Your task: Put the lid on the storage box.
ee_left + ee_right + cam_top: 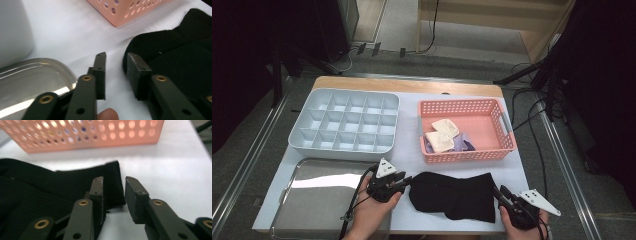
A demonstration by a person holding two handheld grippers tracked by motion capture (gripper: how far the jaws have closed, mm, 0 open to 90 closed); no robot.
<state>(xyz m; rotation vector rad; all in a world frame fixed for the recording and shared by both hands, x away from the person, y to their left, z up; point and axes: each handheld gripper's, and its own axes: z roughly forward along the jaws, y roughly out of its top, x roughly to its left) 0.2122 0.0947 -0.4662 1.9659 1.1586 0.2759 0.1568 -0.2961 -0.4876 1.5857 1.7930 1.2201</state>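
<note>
A black sock (455, 196) lies flat on the white worktop (412, 150) at its near edge, between the two grippers. It is a dark knit with fine ribbing that runs along its length, as the right gripper view shows; it looks folded or doubled, with one layer's edge lying over another. Its left end is rounded and bulges slightly, its right end is a straight cuff edge, and a lower lobe hangs toward the near edge of the worktop.

The left gripper (404, 181) sits at the sock's rounded left end, jaws parted with bare worktop between them; the right-hand pad lies just beside the fabric, and contact cannot be told. The right gripper (501, 194) sits at the cuff end, jaws parted, with the corner of the cuff reaching into the gap but not pinched by the pads.

Just beyond the sock stands a pink basket (507, 131) holding cream and lilac cloth pieces (443, 136). Far left is a pale divided tray (343, 124), and near left a metal tray (312, 200).
</note>
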